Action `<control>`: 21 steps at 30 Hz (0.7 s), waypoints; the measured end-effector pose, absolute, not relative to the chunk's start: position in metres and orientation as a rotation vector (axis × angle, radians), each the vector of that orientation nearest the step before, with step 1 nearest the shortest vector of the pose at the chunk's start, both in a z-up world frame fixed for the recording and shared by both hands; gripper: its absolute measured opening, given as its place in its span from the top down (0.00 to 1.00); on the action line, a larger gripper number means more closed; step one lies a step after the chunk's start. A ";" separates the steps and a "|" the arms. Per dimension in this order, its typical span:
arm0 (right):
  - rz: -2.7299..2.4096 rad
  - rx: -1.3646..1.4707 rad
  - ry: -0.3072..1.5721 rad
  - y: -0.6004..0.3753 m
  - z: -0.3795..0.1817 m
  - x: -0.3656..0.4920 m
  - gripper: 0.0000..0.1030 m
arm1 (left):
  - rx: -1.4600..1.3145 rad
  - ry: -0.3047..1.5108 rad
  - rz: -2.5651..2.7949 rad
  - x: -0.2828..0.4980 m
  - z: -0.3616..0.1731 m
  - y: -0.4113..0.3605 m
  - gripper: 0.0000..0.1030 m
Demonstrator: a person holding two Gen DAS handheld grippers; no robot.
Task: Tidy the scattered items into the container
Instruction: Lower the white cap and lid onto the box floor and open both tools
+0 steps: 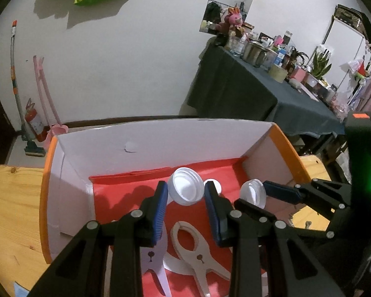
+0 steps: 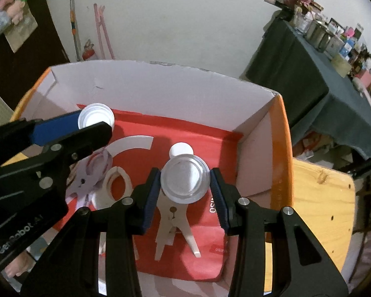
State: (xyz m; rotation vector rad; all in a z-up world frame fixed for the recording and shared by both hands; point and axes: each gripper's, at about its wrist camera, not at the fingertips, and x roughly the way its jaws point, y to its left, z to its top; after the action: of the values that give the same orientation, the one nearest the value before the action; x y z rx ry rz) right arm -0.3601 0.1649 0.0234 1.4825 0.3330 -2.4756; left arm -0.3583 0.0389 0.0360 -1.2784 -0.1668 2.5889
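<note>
The left gripper (image 2: 96, 123) covers the near rim of the white cap (image 2: 96, 117) at the upper left of the right wrist frame. Lower down, a pale clip (image 2: 96, 170) is half hidden behind its black body. In the left wrist frame the beige clip (image 1: 197, 255) runs off the bottom edge, and the clutter on the dark-clothed table (image 1: 234, 91) at upper right is too small to name.

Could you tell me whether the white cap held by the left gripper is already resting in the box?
Not resting: the white cap is pinched in the left gripper above the box floor, open side facing the camera.
</note>
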 end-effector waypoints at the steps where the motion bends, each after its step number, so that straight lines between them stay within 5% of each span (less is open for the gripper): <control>1: -2.487 1.485 0.356 0.163 0.021 -0.361 0.62 | -1.285 -0.171 2.589 -0.360 0.035 0.039 0.68; 21: -2.579 1.556 0.523 0.152 -0.011 -0.374 0.62 | -1.330 -0.191 2.597 -0.370 0.019 0.037 0.68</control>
State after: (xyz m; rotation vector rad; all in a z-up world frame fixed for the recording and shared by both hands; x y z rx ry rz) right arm -0.3741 0.1522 -0.0111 1.5564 0.5227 -2.5788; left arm -0.3695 0.0371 0.0189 -1.3304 -0.1905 2.5971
